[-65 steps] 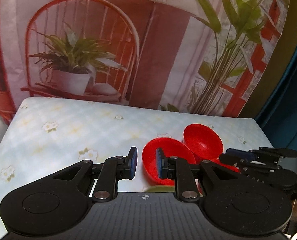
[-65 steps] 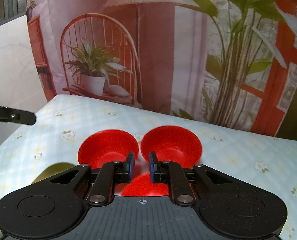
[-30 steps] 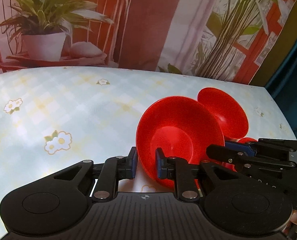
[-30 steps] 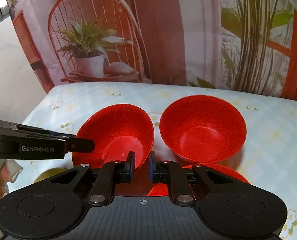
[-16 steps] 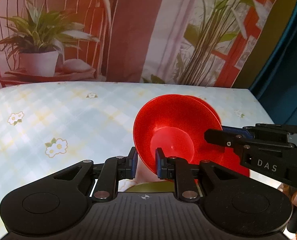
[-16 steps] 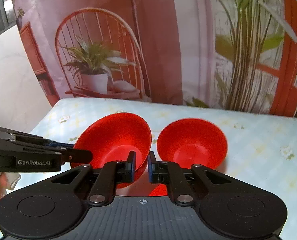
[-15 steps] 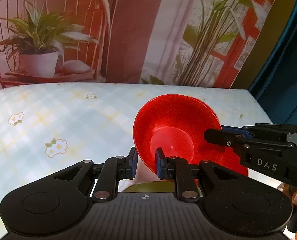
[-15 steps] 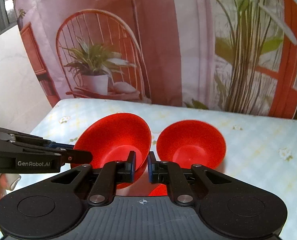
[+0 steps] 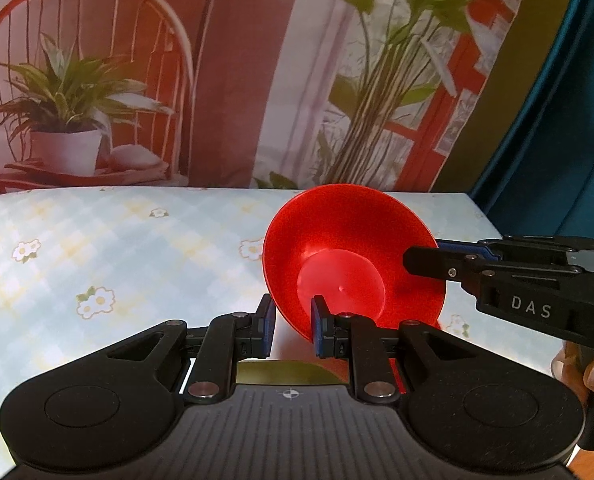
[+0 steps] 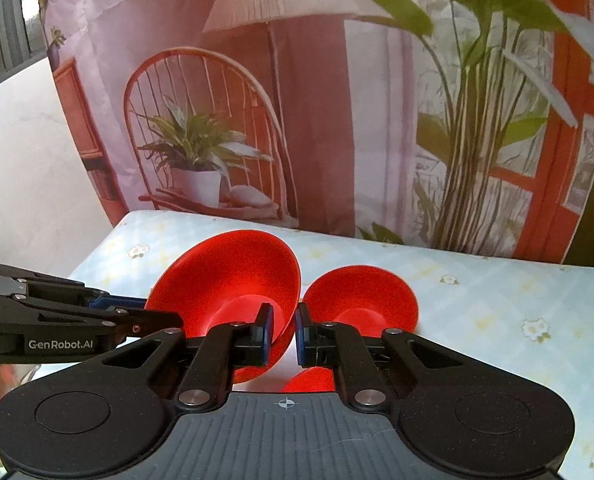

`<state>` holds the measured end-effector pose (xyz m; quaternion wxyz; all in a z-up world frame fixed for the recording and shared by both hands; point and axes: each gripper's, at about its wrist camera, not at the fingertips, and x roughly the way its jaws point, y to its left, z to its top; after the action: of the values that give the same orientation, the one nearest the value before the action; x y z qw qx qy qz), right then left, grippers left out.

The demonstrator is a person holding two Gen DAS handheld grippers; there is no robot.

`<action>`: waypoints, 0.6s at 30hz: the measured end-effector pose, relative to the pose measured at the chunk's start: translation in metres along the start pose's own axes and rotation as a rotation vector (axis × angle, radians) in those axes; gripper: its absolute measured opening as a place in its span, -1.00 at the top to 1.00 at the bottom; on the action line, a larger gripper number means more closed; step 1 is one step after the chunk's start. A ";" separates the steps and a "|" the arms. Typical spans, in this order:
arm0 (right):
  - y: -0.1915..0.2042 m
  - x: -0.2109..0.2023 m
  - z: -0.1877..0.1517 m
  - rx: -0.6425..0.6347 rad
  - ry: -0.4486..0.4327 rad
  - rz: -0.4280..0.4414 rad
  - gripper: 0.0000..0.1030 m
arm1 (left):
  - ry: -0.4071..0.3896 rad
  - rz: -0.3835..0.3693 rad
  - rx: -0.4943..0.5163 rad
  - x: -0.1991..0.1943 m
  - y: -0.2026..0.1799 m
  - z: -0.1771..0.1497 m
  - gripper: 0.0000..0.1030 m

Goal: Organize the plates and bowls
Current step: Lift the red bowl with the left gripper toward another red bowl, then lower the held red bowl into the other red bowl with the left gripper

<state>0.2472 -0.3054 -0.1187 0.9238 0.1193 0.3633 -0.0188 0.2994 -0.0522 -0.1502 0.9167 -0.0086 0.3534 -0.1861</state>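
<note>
The light was soft and rather warm, and it fell brighter on the left part of the desk (image 9: 97,240). The red bowl (image 9: 349,256) looked saturated with faint glare inside. Fisheye distortion bent the edges, and the backdrop (image 10: 337,80) was slightly blurred.

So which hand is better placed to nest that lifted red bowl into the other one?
Right, probably. The right gripper clamps the lifted bowl on the rim nearest the other bowl; the left gripper sits at the far rim.
</note>
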 end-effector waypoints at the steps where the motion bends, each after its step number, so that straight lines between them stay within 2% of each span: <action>1: -0.002 -0.003 0.000 0.001 -0.002 -0.001 0.79 | -0.001 -0.003 0.002 -0.001 -0.003 0.000 0.61; 18: -0.047 -0.030 -0.027 0.060 0.015 -0.023 0.79 | 0.038 -0.059 0.043 0.014 -0.045 -0.013 0.61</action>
<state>0.2015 -0.3465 -0.1276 0.9168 0.1429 0.3709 -0.0393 0.2858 -0.0979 -0.1623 0.9039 0.0041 0.3662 -0.2209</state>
